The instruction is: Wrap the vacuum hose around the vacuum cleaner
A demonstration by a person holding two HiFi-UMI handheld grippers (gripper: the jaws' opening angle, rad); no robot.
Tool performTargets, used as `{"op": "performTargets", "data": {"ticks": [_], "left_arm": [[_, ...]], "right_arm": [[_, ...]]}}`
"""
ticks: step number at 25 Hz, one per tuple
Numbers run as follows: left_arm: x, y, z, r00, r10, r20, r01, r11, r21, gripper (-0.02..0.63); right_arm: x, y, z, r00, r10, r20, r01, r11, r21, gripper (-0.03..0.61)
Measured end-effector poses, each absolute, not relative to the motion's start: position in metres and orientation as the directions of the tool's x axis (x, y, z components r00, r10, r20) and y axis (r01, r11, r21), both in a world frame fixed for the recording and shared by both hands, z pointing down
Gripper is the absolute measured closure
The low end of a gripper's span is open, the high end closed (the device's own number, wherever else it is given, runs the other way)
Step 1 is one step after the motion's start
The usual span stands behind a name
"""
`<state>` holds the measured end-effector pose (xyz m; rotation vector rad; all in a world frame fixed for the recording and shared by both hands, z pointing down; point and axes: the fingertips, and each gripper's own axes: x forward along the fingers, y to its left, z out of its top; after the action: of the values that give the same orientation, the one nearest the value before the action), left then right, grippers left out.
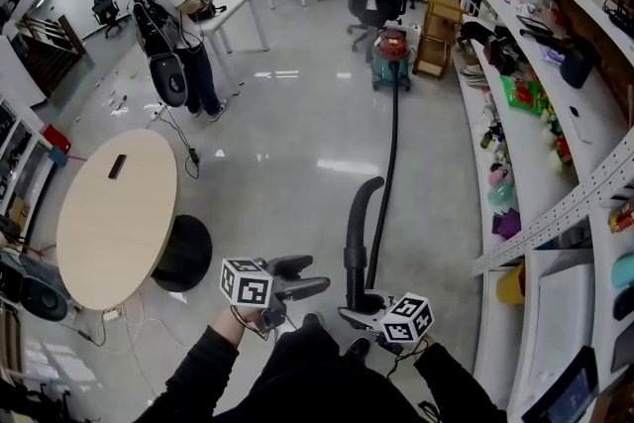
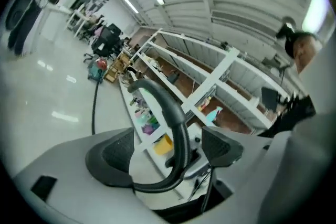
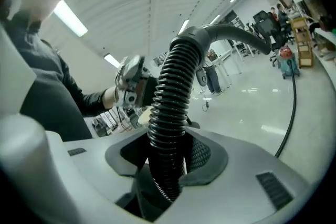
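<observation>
Between the closed jaws of the right gripper rises the ribbed vacuum hose, the left gripper gaping empty beside it; slack should probably be gathered hand-over-hand toward the vacuum cleaner far ahead.

The vacuum hose passes behind the right gripper at its near end, so its course there is hidden. The far vacuum cleaner is too small for detail. The right-hand shelves and the person's sleeves are cut off by the edges.
</observation>
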<state>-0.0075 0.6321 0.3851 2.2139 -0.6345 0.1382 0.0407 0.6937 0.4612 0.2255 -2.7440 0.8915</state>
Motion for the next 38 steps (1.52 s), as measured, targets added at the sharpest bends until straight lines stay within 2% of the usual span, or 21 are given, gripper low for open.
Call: {"op": "performTargets", "data": {"ticks": [2, 5, 12, 16, 17, 18, 19, 22, 23, 25, 26, 29, 31, 34, 38], "left_arm": [[0.005, 0.643, 0.406, 0.845, -0.359, 0.395, -0.530, -0.659, 0.534, 0.204], [0.044, 0.657, 0.441, 0.843, -0.276, 0.461, -0.471, -0.792, 0.387, 0.204], [0.085, 0.609, 0.523, 0.859, -0.155, 0.487, -0.369, -0.848, 0.380, 0.204], [0.076, 0.570, 0.538, 0.844, -0.149, 0.515, -0.333, -0.898, 0.287, 0.210], [0.072, 0.559, 0.536, 0.851, -0.154, 0.502, -0.326, -0.904, 0.275, 0.232], [0.068, 0.549, 0.532, 0.861, -0.152, 0.485, -0.316, -0.907, 0.277, 0.359], [0.063, 0.541, 0.528, 0.873, -0.137, 0.469, -0.300, -0.908, 0.293, 0.448], [0.047, 0.525, 0.514, 0.902, -0.051, 0.428, -0.230, -0.898, 0.376, 0.449], [0.041, 0.518, 0.508, 0.912, -0.030, 0.408, -0.213, -0.886, 0.411, 0.451], [0.029, 0.499, 0.492, 0.935, -0.006, 0.354, -0.196, -0.841, 0.504, 0.451], [0.024, 0.488, 0.484, 0.944, 0.004, 0.329, -0.190, -0.810, 0.554, 0.451], [0.009, 0.457, 0.467, 0.953, 0.073, 0.294, -0.159, -0.707, 0.689, 0.450], [0.000, 0.443, 0.460, 0.946, 0.144, 0.292, -0.134, -0.645, 0.752, 0.449], [-0.010, 0.435, 0.459, 0.919, 0.250, 0.304, -0.095, -0.609, 0.788, 0.449], [-0.017, 0.403, 0.458, 0.930, 0.238, 0.279, -0.098, -0.571, 0.815, 0.449]], "right_arm": [[0.047, 0.668, 0.452, -0.968, -0.087, 0.233, -0.218, 0.752, -0.623, 0.403], [0.051, 0.626, 0.438, -0.981, -0.085, 0.174, -0.186, 0.657, -0.730, 0.402], [0.038, 0.509, 0.397, -0.989, -0.147, 0.009, -0.065, 0.385, -0.921, 0.399], [0.012, 0.457, 0.385, -0.984, -0.172, -0.047, -0.008, 0.304, -0.952, 0.387], [0.006, 0.447, 0.387, -0.983, -0.178, -0.038, -0.018, 0.301, -0.953, 0.387], [0.000, 0.437, 0.388, -0.982, -0.185, -0.029, -0.029, 0.302, -0.953, 0.387], [-0.005, 0.427, 0.389, -0.980, -0.196, -0.026, -0.035, 0.303, -0.952, 0.387], [-0.019, 0.399, 0.386, -0.970, -0.237, -0.057, -0.024, 0.326, -0.945, 0.388], [-0.024, 0.391, 0.384, -0.967, -0.247, -0.068, -0.023, 0.348, -0.937, 0.360], [-0.029, 0.382, 0.388, -0.966, -0.253, -0.046, -0.060, 0.393, -0.918, 0.266], [-0.027, 0.381, 0.396, -0.967, -0.253, -0.008, -0.099, 0.406, -0.908, 0.253], [-0.007, 0.392, 0.437, -0.954, -0.260, 0.150, -0.255, 0.442, -0.860, 0.252], [0.004, 0.410, 0.455, -0.937, -0.282, 0.205, -0.319, 0.453, -0.833, 0.252], [0.002, 0.427, 0.460, -0.924, -0.305, 0.232, -0.366, 0.522, -0.771, 0.250], [-0.009, 0.448, 0.473, -0.927, -0.180, 0.328, -0.361, 0.662, -0.657, 0.250]]}}
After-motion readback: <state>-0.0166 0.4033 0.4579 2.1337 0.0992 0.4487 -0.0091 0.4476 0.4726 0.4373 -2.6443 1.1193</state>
